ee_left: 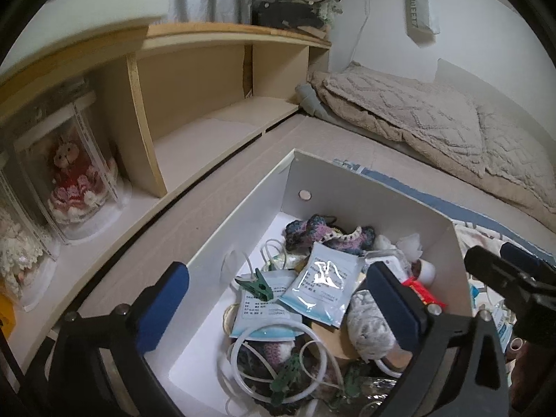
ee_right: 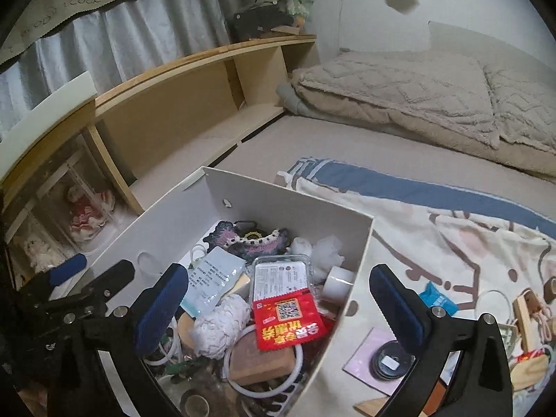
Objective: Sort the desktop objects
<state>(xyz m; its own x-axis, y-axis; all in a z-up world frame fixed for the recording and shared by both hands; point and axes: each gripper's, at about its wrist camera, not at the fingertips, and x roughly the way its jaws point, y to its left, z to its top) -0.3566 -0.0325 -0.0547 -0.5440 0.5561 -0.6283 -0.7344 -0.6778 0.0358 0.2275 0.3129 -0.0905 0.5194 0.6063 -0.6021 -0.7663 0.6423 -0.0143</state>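
A white cardboard box [ee_left: 347, 191] lies on the bed, filled with several small things: blue-white sachets [ee_left: 319, 285], a green clothespin [ee_left: 255, 285], a knitted piece [ee_left: 326, 234], white tubing [ee_left: 278, 358] and a ball of white yarn [ee_left: 368, 326]. My left gripper [ee_left: 276, 274] hovers open over the box with nothing between its fingers. My right gripper [ee_right: 278, 274] is open too, above the box's right side [ee_right: 278, 194], over a red packet [ee_right: 288, 316] and a clear plastic case [ee_right: 281, 274]. Neither gripper holds anything.
A patterned cloth [ee_right: 451, 236] right of the box carries a blue packet [ee_right: 438, 299], a pink card with a black round item [ee_right: 385, 358] and wooden pieces [ee_right: 528, 312]. A wooden shelf [ee_left: 208, 69] with a boxed doll [ee_left: 74, 180] stands left; a folded beige blanket [ee_left: 434, 121] lies behind.
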